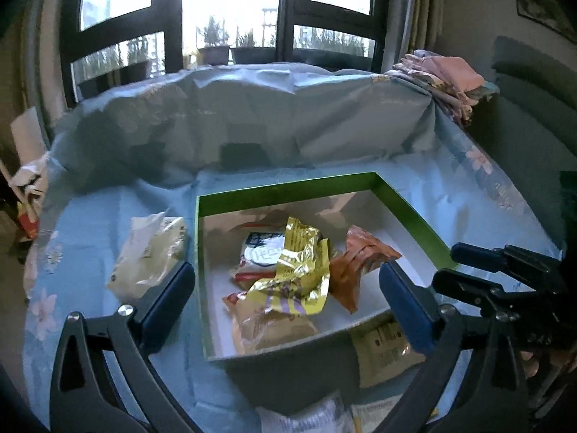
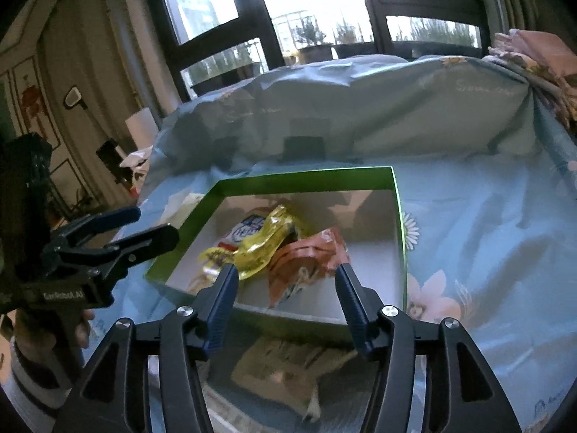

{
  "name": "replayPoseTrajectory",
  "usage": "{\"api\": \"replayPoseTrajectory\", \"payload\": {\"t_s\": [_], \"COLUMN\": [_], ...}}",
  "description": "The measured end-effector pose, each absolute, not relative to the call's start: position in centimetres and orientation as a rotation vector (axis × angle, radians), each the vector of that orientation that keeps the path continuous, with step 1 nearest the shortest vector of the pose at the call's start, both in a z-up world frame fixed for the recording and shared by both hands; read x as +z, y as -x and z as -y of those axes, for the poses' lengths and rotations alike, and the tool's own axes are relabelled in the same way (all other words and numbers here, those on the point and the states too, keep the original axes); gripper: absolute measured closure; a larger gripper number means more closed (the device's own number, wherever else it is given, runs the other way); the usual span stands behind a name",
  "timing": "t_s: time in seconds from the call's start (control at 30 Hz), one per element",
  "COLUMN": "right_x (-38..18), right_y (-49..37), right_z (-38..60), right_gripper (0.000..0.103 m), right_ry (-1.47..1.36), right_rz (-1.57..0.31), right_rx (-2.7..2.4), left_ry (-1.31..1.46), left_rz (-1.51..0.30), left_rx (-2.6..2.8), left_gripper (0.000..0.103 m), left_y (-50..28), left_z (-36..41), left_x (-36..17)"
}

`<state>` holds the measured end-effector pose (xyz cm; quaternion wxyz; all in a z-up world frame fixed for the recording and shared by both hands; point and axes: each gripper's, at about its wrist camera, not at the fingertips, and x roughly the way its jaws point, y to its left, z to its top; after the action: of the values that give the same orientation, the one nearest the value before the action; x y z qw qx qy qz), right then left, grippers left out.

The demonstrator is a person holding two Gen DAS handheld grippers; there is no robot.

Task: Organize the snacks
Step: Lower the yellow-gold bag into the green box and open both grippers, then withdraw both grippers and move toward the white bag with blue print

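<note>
A green-rimmed box [image 1: 288, 184] lies on the blue flowered bedsheet. It holds a yellow foil packet [image 1: 299, 270], an orange packet [image 1: 357, 263], a white and red packet [image 1: 259, 252] and a tan packet [image 1: 267, 324]. My left gripper [image 1: 285, 274] stands wide open over the box's near side, with nothing touching its pads. My right gripper [image 2: 286, 270] is open too, above the near wall of the box [image 2: 306, 176], facing the yellow packet [image 2: 259, 249] and the orange packet [image 2: 306, 256]. Each gripper shows in the other's view: the right gripper [image 1: 450, 267] and the left gripper [image 2: 155, 222].
A pale packet [image 1: 148, 256] lies on the sheet left of the box. A tan packet [image 1: 386, 346] lies in front of it, and a white one [image 1: 306, 418] nearer still. A rolled quilt [image 1: 252, 115] runs along the back, with folded pink clothes [image 1: 443, 75] at its right end.
</note>
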<state>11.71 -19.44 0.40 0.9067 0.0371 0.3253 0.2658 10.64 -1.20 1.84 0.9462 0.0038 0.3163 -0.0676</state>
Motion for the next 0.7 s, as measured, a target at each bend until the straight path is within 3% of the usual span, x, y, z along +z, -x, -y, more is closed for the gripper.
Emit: {"api": "replayPoseTrajectory", "payload": {"t_s": [0.3, 0.7], "right_x": [0.3, -2.3], "right_y": [-7.5, -3.9], "right_z": [19.3, 19.1], "right_gripper": [0.045, 0.044], "right_ry": [-0.06, -0.049], "right_rz": [-0.672, -0.738], "right_rx": [0.562, 0.559], "left_ry": [-0.05, 0.09], "left_rz": [-0.646, -0.756], "left_rx": [-0.087, -0.07], "left_gripper": [0.0, 0.0], "left_y": [-6.4, -3.1], "left_z": [1.1, -2.6], "left_x": [1.2, -1.4]}}
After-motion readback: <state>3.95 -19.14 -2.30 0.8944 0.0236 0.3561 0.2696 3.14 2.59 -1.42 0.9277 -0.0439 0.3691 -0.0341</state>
